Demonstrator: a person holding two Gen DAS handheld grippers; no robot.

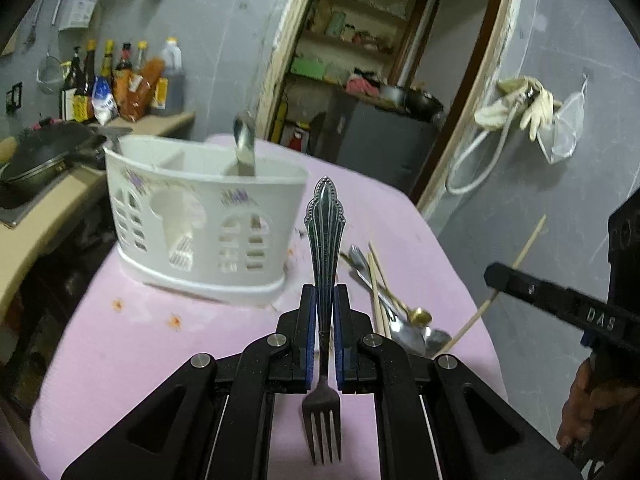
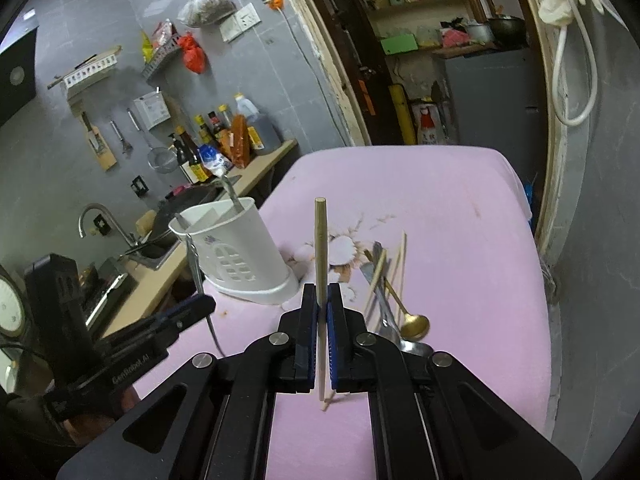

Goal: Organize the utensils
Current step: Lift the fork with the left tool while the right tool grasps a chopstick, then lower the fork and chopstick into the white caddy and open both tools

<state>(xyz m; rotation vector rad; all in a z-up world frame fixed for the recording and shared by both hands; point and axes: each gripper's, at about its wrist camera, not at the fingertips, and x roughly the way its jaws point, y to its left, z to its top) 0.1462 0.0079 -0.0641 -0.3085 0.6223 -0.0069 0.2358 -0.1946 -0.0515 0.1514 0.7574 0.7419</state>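
My left gripper (image 1: 324, 292) is shut on a dark metal fork (image 1: 325, 240), handle pointing forward, tines toward the camera. It is held above the pink table, just right of a white utensil holder (image 1: 200, 220) that has one metal utensil (image 1: 245, 144) standing in its right compartment. My right gripper (image 2: 322, 292) is shut on a wooden chopstick (image 2: 321, 248), held upright above the table. The holder (image 2: 236, 256) is to its left. Loose chopsticks, spoons and a gold spoon (image 2: 414, 324) lie on the table; the pile (image 1: 392, 300) shows in the left wrist view too.
The pink cloth table (image 2: 440, 208) ends at a grey wall on the right. A counter with sauce bottles (image 1: 120, 80), a pan (image 1: 36, 160) and a sink tap (image 2: 96, 216) runs along the left. An open doorway to a storeroom is behind.
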